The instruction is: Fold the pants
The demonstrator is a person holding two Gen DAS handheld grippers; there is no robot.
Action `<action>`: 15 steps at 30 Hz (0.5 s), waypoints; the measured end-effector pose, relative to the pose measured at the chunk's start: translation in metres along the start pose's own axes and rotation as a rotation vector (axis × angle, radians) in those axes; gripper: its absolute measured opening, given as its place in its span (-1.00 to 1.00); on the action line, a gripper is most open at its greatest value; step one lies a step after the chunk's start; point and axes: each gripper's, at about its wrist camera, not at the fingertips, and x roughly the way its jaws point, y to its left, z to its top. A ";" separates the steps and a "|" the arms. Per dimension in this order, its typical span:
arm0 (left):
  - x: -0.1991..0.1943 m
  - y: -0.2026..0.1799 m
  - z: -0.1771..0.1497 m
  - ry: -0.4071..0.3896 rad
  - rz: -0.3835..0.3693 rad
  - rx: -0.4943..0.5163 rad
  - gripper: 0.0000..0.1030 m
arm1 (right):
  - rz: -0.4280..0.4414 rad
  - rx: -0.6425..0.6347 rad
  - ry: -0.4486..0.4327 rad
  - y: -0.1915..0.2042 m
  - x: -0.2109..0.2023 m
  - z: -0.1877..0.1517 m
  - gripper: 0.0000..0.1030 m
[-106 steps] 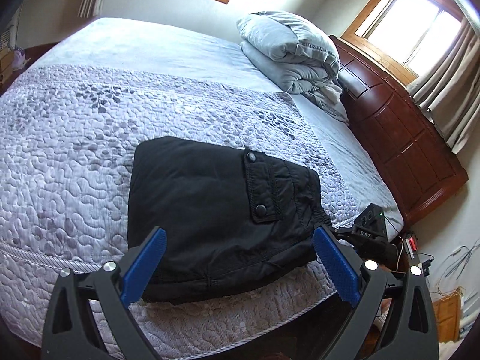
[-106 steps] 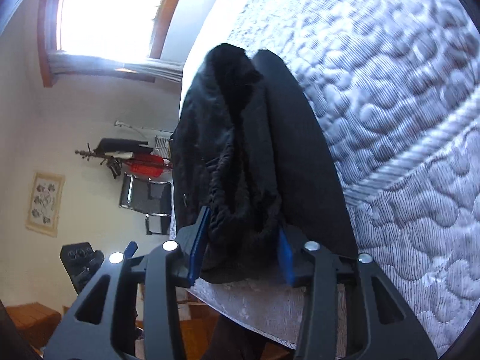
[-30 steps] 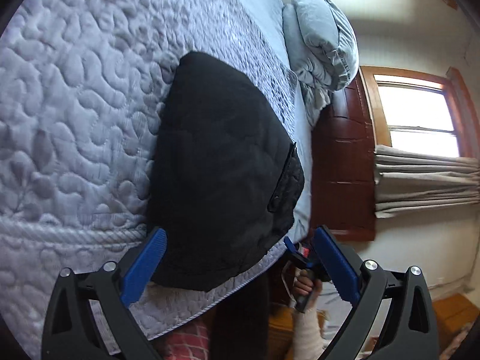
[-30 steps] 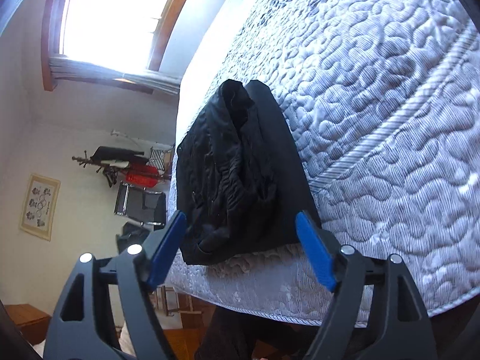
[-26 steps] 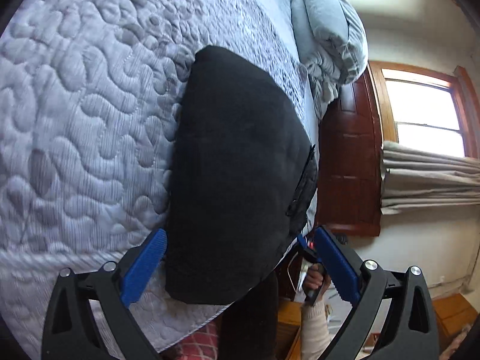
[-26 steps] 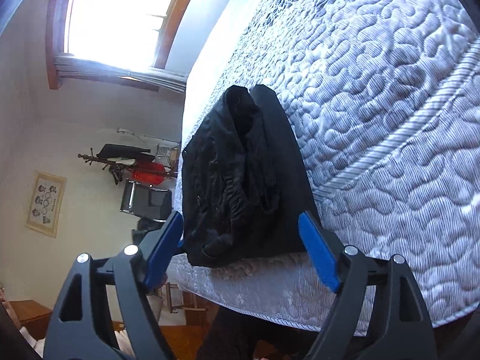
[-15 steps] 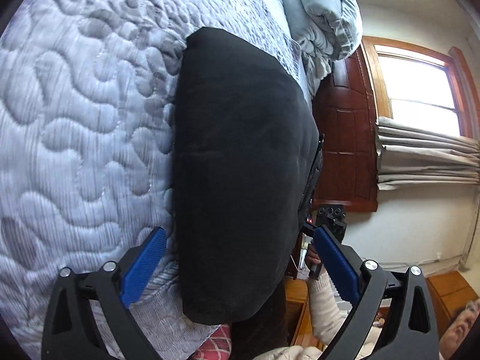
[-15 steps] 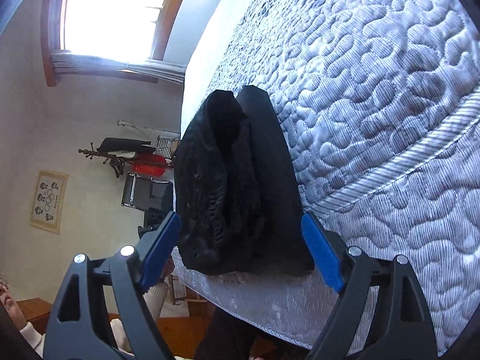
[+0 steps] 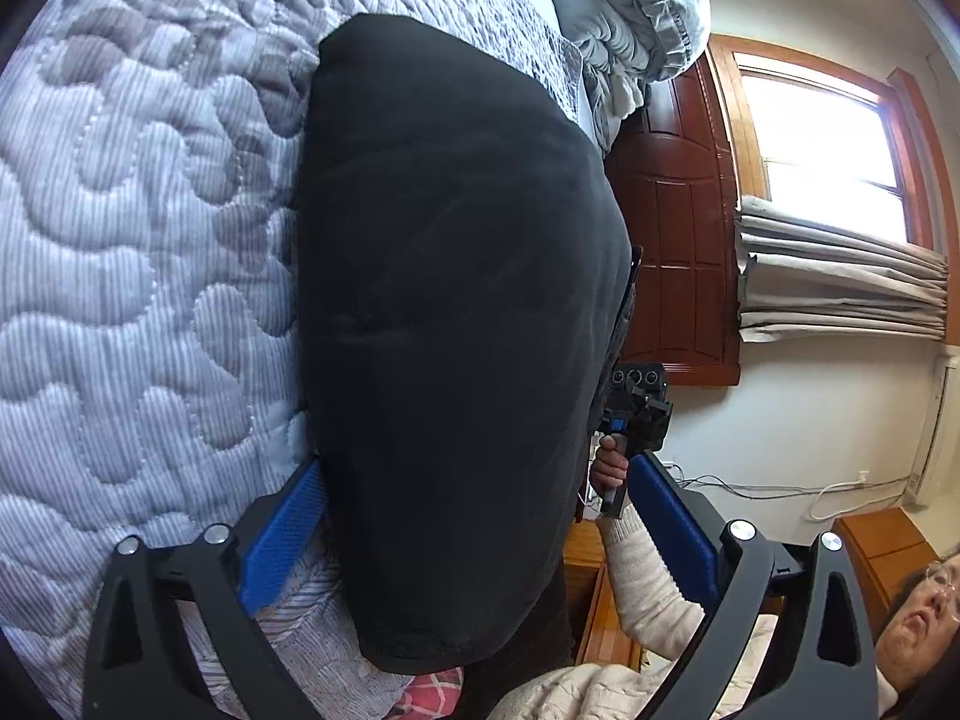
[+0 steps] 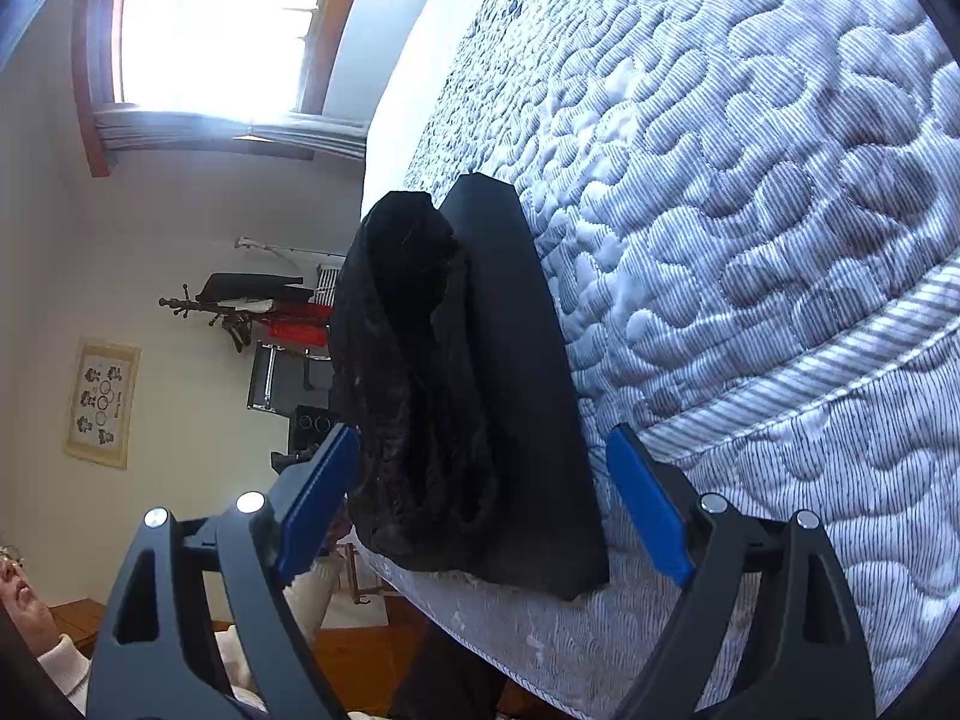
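left gripper [image 9: 474,528]: we've got it spread wide at the near edge of the bed, blue pads on either side of the folded bundle, one pad [image 9: 282,534] close against the cloth edge, can't tell if it actually touches
right gripper [image 10: 480,498]: same deal from the other end, spread open with the bundle sitting between the fingers, nothing pinched
pants [image 9: 456,312]: black, folded into a thick stack, lying flat on the quilt right at the bed's near edge; from our right wrist view the open end shows the layers bunched up [image 10: 456,384]
quilt [image 10: 750,210]: grey-lavender with a bubbly stitched pattern, covers the whole bed
pillows [image 9: 636,6]: pale blue-grey pile past the pants, up by the headboard
headboard [image 9: 678,228]: dark red-brown wood panels
window [image 9: 828,144]: bright, wood frame, curtain bunched beside it
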 end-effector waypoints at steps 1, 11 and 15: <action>0.001 0.000 -0.002 0.004 -0.003 -0.001 0.92 | 0.001 -0.003 0.004 -0.001 0.001 0.001 0.67; 0.023 -0.012 -0.005 0.032 0.093 -0.033 0.93 | 0.046 -0.011 0.031 -0.002 0.004 0.022 0.76; 0.027 -0.015 -0.007 0.031 0.127 -0.047 0.93 | 0.058 -0.029 0.075 -0.003 0.007 0.032 0.77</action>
